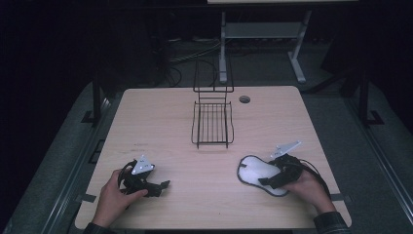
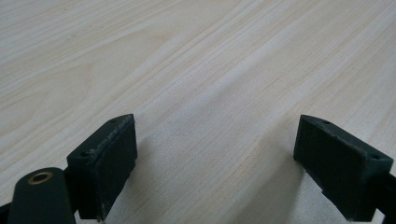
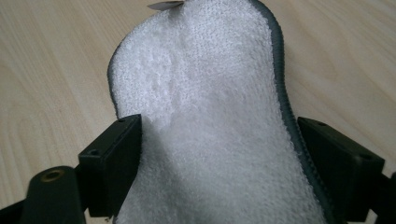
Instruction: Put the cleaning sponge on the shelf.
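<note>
A white terry cloth (image 1: 254, 169) with a dark grey hem lies flat on the right front of the wooden table (image 1: 156, 122). My right gripper (image 1: 269, 182) rests low over its near right part. In the right gripper view the cloth (image 3: 210, 102) fills the gap between the jaws of that gripper (image 3: 219, 140). Both pads stand wide apart at the cloth's edges, and I see no pinch. My left gripper (image 1: 163, 185) lies at the left front, held by a hand, pointing right. Its jaws (image 2: 215, 140) are open over bare wood with nothing between them.
A black wire rack (image 1: 212, 122) stands at the middle back of the table, its tall back frame at the far edge. A round cable hole (image 1: 244, 99) sits to its right. Beyond the table are a dark floor and white desk legs (image 1: 223, 53).
</note>
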`<state>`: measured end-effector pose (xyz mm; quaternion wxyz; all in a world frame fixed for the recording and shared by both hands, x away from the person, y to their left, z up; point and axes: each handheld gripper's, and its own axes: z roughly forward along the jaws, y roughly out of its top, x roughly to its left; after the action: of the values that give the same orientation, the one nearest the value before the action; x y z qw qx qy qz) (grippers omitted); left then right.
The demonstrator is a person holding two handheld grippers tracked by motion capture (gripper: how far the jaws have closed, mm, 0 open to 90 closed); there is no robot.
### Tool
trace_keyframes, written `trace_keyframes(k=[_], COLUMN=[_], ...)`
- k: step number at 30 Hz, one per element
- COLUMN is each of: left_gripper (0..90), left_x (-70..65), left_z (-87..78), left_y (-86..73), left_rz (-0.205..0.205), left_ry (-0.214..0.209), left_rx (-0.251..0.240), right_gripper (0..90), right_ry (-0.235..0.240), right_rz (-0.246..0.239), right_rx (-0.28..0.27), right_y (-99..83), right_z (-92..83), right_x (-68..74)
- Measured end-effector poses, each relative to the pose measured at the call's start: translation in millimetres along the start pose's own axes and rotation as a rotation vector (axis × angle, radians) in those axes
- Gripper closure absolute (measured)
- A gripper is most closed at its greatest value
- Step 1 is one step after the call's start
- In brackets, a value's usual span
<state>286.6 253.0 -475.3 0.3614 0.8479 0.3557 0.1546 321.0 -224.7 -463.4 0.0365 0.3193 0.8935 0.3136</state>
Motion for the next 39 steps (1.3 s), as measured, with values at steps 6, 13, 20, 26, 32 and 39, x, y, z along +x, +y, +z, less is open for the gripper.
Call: trace_keyframes(k=[6, 13, 20, 26, 32, 39], left_gripper=[12.6, 12.6, 12.6, 12.6, 12.6, 12.6], left_x=[0.0, 0.0, 0.0, -0.1, -0.1, -0.2], left_z=[0.0, 0.0, 0.0, 0.1, 0.1, 0.2], left_y=[0.0, 0.0, 0.0, 0.0, 0.0, 0.0], left_rz=[0.0, 0.0, -0.001, -0.002, -0.002, -0.004], left_ry=[0.0, 0.0, 0.0, 0.0, -0.001, -0.001], left_rx=[0.0, 0.0, 0.0, -0.001, -0.001, -0.002], right_gripper=[22.5, 28.5, 34.0, 43.1, 50.2, 55.6], right_ry=[-0.002, -0.013, -0.026, -0.033, -0.027, -0.008], right_rz=[-0.002, -0.006, -0.015, -0.007, 0.011, 0.033], right_rx=[-0.005, -0.014, -0.028, -0.061, -0.093, -0.115], right_y=[-0.9, -1.5, -1.5, -1.8, -2.8, -2.9], right_z=[-4.1, -8.1, -12.9, -19.7, -25.7, -30.3], right_x=[0.1, 2.5, 3.5, 3.2, 1.7, 0.5])
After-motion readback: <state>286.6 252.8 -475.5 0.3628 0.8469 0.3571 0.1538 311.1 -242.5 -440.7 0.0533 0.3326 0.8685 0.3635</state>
